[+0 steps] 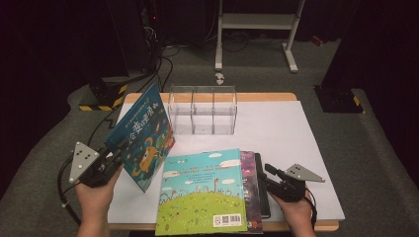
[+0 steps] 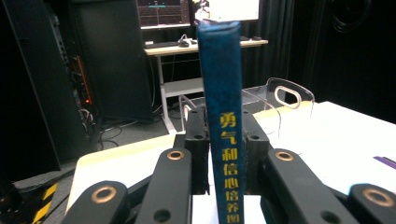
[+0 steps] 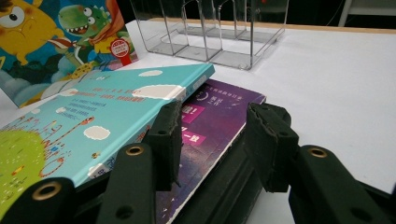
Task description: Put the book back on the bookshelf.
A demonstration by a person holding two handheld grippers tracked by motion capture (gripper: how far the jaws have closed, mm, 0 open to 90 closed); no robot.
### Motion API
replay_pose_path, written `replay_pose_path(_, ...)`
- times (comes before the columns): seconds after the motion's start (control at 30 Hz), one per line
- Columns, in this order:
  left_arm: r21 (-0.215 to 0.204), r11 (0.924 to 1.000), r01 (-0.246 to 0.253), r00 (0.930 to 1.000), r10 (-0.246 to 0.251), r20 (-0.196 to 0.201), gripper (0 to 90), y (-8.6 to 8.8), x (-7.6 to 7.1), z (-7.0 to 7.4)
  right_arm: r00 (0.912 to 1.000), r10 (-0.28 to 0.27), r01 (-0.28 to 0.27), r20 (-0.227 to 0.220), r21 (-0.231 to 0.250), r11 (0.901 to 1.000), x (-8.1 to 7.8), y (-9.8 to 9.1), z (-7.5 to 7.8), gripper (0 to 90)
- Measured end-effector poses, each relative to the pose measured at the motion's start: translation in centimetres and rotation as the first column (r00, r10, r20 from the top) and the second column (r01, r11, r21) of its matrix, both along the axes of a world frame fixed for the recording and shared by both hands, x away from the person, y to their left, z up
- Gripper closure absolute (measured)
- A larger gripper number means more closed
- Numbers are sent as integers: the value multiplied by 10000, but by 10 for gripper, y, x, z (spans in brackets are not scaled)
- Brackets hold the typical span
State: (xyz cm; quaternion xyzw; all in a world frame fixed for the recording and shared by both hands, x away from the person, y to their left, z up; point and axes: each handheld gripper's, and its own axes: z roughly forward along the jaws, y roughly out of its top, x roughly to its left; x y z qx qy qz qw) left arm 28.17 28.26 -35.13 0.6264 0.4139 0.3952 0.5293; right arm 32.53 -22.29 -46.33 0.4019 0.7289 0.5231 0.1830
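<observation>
Blue book is pinched spine-first by left gripper; right gripper, seemingly parted, straddles purple book.

1. I see the blue book's spine lettering cut off at the frame bottom, between my left jaws.
2. The purple book beneath my right jaws lies mostly hidden under the green book.

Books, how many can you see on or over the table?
4, maybe more hidden in the pile. A blue book stands upright in the left hand-held gripper. A green-and-blue book tops the pile, a purple book lies under it, and a black book lies lowest.
</observation>
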Motion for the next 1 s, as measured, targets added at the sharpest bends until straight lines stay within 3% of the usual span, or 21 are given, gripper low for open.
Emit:
replay_pose_path(0.17,59,10000,-58,9999,59,-146,725,-2,2,-2,10000,-12,13,-72,62,10000,0,-2,-2,562)
replay_pose_path(0.43,127,9999,70,9995,-66,-309,733,-4,6,-8,9999,34,-33,-146,90,10000,1,-1,-3,561)
replay_pose_path(0.63,-185,9998,0,9997,-4,-226,723,-3,11,-20,9998,62,-61,-176,39,10000,1,0,-5,546)
replay_pose_path(1.0,-318,9991,265,9969,-288,-725,731,-8,21,-36,9997,62,-65,-234,-125,9999,2,2,-9,528)
